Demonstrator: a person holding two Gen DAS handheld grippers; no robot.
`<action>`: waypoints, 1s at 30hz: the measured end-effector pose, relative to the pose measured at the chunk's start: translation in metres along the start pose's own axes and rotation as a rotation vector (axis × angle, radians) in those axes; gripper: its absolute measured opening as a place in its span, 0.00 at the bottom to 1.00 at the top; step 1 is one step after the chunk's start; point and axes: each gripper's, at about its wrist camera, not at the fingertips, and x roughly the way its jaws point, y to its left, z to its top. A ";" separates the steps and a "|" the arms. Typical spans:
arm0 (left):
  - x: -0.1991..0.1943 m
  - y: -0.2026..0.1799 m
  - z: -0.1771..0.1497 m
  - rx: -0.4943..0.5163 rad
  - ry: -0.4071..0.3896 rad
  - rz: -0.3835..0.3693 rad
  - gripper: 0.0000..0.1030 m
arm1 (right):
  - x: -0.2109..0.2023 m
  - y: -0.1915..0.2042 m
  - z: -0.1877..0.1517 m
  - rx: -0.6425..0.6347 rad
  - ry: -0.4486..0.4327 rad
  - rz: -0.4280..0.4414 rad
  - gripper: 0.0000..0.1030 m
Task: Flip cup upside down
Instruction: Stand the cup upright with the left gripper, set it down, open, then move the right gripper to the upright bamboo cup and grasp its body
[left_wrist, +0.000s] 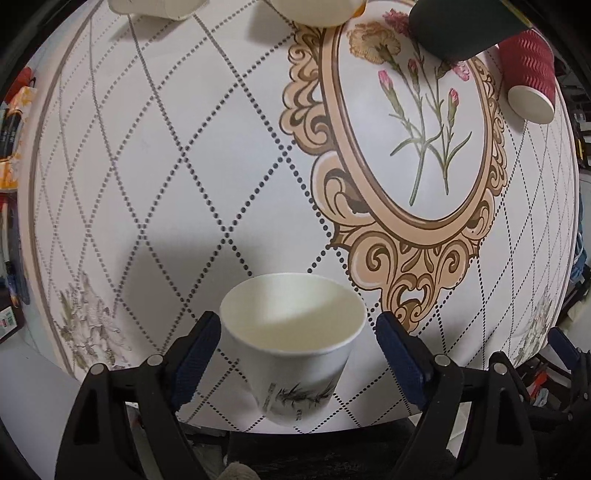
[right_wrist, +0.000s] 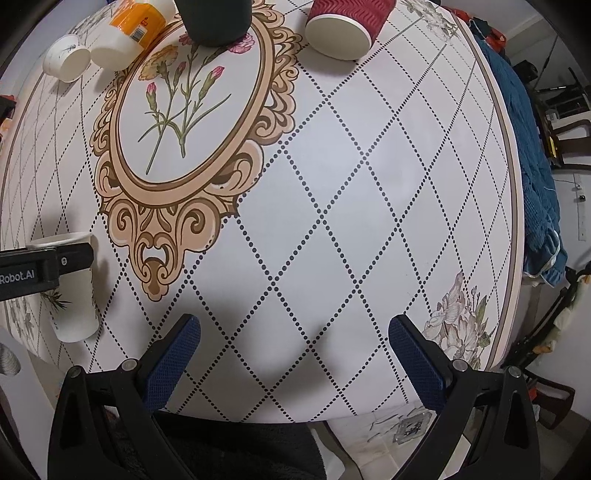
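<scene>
white paper cup (left_wrist: 293, 347), printed with a dark sprig, standing upright with its mouth open upward at the near edge of the round table (left_wrist: 207, 155). in the left wrist view it sits between the two blue-padded fingers of the left gripper (left_wrist: 297, 354); the left pad (left_wrist: 194, 356) lies against the cup wall just below the rim, while the right pad (left_wrist: 400, 363) stands clear of it with a gap showing, so the jaws are wide apart and nothing is clamped. in the right wrist view the same cup appears at the left margin (right_wrist: 74, 295), partly covered by the black body of the left gripper (right_wrist: 44, 267).

right gripper (right_wrist: 293, 363), near side of the table: fingers spread wide, nothing between them, hovering over bare diamond-patterned tablecloth.

far side of the table: a red ribbed cup (right_wrist: 345, 26) lying on its side with its mouth toward the camera; a dark cylindrical object (right_wrist: 216, 20) on the floral oval medallion (right_wrist: 188, 107); an orange-labelled white container (right_wrist: 127, 33) tipped over; a small white cup (right_wrist: 66, 59) on its side at far left. blue fabric (right_wrist: 532, 155) hangs beyond the table's right edge.
</scene>
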 end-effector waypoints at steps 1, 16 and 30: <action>-0.004 0.000 -0.001 -0.001 -0.012 0.011 0.84 | -0.001 0.000 0.000 0.001 -0.002 0.001 1.00; -0.107 0.016 -0.109 -0.081 -0.290 0.136 0.84 | -0.075 0.004 -0.045 -0.026 -0.167 0.114 1.00; -0.140 0.041 -0.172 -0.117 -0.365 0.130 0.84 | -0.145 0.033 -0.102 -0.091 -0.275 0.211 1.00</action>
